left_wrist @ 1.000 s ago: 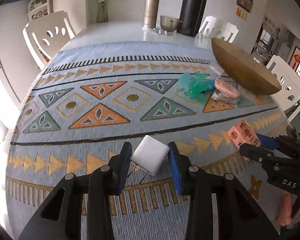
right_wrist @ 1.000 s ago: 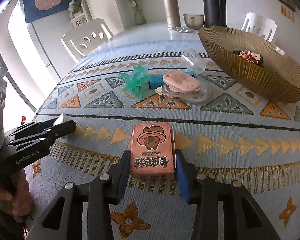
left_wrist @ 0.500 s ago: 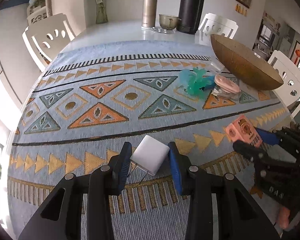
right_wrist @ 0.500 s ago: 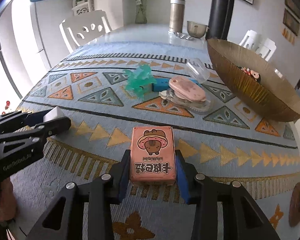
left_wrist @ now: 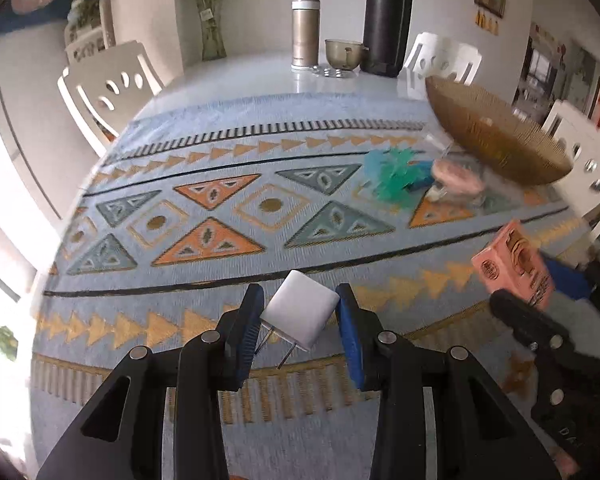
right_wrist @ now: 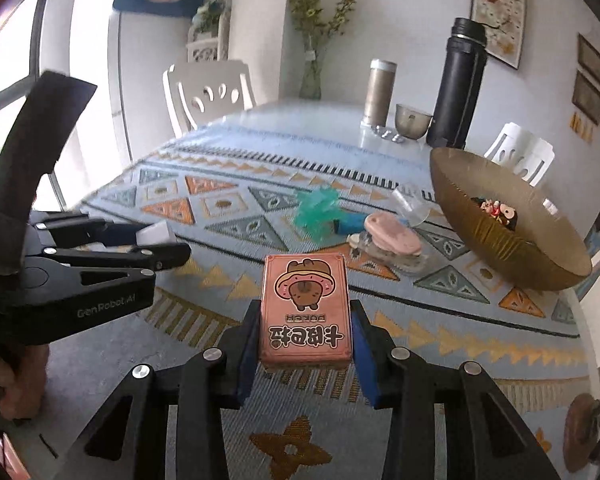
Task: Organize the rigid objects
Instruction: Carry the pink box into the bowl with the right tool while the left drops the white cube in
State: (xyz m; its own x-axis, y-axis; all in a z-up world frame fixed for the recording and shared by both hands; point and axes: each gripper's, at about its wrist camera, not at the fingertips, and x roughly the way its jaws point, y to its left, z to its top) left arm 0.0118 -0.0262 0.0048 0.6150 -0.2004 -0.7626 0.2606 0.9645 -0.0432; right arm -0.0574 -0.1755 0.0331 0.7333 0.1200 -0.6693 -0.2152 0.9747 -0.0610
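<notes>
Both hand-held grippers loaded: left hand-held gripper (left_wrist: 298, 316) clamps white charger (left_wrist: 300, 310), right hand-held gripper (right_wrist: 305, 330) clamps pink card box (right_wrist: 305, 306); keep box level, release low inside gold bowl (right_wrist: 480, 236), frame right

So the patterned cloth (right_wrist: 260, 200) covers the near part of the table. In the right wrist view the bowl (right_wrist: 500, 236) sits on it at the right, small toys (right_wrist: 496, 210) inside. Left of the bowl lies a cluster: plastic toy (right_wrist: 316, 212), then a stapler (right_wrist: 392, 236). Behind, upper middle: tumbler (right_wrist: 380, 90), cup (right_wrist: 412, 120), flask (right_wrist: 460, 84).
</notes>
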